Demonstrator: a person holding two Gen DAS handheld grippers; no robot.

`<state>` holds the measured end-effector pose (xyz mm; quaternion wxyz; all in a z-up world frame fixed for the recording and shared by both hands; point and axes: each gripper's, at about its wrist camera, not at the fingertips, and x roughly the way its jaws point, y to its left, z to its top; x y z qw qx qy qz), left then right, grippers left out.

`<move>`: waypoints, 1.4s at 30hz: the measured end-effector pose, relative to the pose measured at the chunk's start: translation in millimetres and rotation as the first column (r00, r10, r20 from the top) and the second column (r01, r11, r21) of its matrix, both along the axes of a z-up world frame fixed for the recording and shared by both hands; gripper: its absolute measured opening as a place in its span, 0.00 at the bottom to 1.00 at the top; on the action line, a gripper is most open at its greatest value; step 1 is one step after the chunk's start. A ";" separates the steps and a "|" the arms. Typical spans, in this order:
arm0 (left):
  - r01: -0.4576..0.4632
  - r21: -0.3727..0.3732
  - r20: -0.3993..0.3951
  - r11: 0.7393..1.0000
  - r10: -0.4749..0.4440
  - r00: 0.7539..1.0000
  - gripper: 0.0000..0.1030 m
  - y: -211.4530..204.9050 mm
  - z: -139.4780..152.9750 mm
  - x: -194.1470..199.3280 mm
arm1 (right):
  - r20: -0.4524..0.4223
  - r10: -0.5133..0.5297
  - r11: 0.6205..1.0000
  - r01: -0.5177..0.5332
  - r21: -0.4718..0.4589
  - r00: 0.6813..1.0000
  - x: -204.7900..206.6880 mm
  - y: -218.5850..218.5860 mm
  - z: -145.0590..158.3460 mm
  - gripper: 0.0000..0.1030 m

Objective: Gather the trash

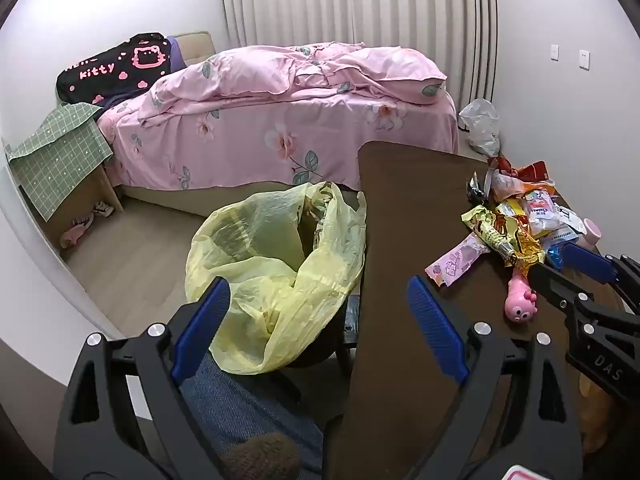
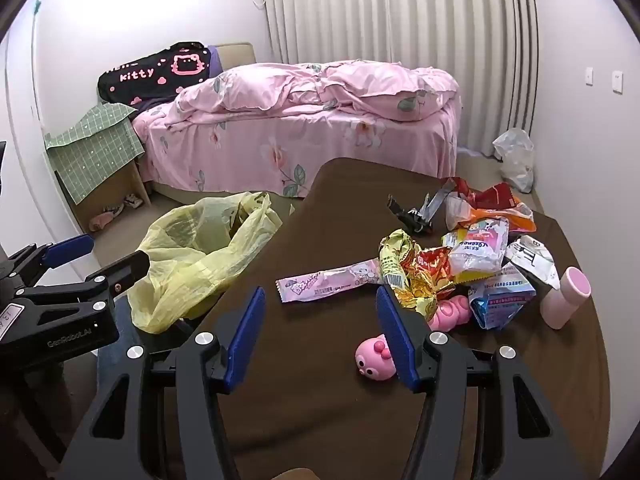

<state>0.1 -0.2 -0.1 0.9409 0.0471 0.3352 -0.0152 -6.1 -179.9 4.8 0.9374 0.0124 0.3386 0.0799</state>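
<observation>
Left wrist: left gripper jaws spread, empty, over yellow trash bag hanging open beside brown surface. Wrapper pile far right — right gripper near it.

Right wrist: right gripper jaws spread, empty, just short of pink wrapper; pink toy beside right jaw.

The right gripper is sitting open over bare brown table, with free room between its fingers. Just ahead, a long pink wrapper is lying across the way. To its right, a pink pig toy and a wrapper pile are blocking. To its left, the yellow bag is gaping open beside the table edge.
</observation>
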 end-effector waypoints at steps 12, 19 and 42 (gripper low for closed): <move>0.003 -0.012 0.005 1.000 -0.003 1.000 0.83 0.7 4.7 0.3 | 0.014 -0.009 1.000 0.008 0.018 1.000 -1.9 -2.9 0.3 0.53; -0.008 -0.017 0.003 1.000 0.008 1.000 0.83 3.1 3.5 -1.7 | 0.013 -0.009 1.000 0.009 0.019 1.000 -1.6 -3.7 0.8 0.53; -0.011 -0.013 0.019 1.000 0.011 1.000 0.83 4.0 7.6 -4.4 | 0.018 -0.011 1.000 0.011 0.020 1.000 -3.0 -4.6 1.3 0.53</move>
